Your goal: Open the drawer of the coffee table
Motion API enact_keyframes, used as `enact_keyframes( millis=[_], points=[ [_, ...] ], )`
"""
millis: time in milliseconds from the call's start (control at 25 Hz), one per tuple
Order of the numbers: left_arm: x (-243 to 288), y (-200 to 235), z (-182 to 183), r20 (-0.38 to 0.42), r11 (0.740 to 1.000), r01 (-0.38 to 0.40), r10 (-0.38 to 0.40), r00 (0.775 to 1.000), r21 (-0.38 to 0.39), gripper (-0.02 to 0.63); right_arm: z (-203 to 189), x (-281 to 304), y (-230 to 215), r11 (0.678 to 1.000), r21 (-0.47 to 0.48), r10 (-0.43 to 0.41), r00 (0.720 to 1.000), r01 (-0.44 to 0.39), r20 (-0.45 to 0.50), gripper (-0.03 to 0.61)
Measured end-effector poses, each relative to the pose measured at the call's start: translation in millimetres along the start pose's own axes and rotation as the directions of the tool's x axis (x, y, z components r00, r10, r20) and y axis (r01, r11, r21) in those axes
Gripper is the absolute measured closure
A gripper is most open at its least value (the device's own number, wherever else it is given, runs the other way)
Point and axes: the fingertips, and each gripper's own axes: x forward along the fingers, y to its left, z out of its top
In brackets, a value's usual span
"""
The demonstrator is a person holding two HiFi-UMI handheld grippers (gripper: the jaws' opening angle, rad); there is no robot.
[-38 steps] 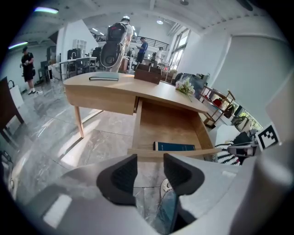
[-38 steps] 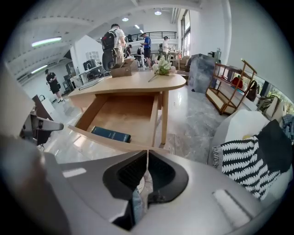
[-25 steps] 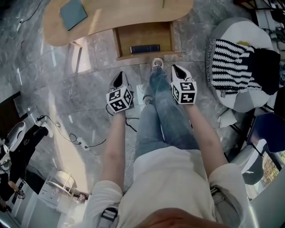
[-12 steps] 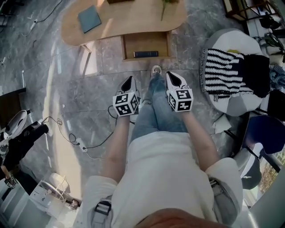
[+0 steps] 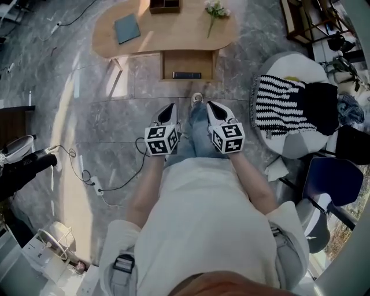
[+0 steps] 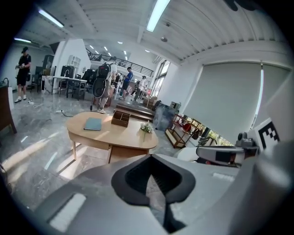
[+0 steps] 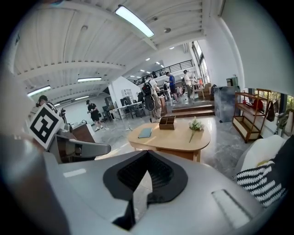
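The oval wooden coffee table [image 5: 167,32] stands far ahead on the marble floor, seen also in the left gripper view [image 6: 115,135] and the right gripper view [image 7: 177,135]. Its drawer [image 5: 173,62] is pulled out toward me, with a dark flat book [image 5: 187,74] inside. My left gripper [image 5: 171,107] and right gripper [image 5: 210,105] hang side by side in front of my body, well short of the drawer. Both are shut and empty, the jaws meeting at the tip [image 6: 150,158] [image 7: 147,153].
On the tabletop lie a blue book [image 5: 126,28], a wooden organiser box [image 5: 164,6] and a flower sprig [image 5: 215,11]. A white beanbag with a striped blanket [image 5: 289,104] sits to the right, a blue chair [image 5: 335,179] behind it. A cable and power strip [image 5: 95,185] trail on the left floor.
Both grippers have risen and drawn back from the drawer, still shut. The table and open drawer look smaller and farther away as the person stands up.
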Motion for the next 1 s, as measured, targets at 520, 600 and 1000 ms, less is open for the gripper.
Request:
enact_keyframes(
  millis=[520,600,1000],
  points=[
    [-52.8,-28.4,32.7,0.075,1.000,-0.003,0.004,0.997,-0.011,0.614,52.3,-50.0,21.0,0.997,-0.054,0.059,0.994,-0.054,0.092,0.578],
    [-57.3,-30.4,39.9,0.091,1.000,0.002,-0.001,0.996,-0.013,0.614,58.8,-53.1,22.6,0.996,-0.065,0.070,0.993,-0.064,0.099,0.578],
    [-72.2,-31.9,54.2,0.140,1.000,0.007,-0.005,0.990,-0.018,0.614,77.6,-60.7,34.2,0.993,-0.075,0.097,0.984,-0.087,0.149,0.580]
  ],
)
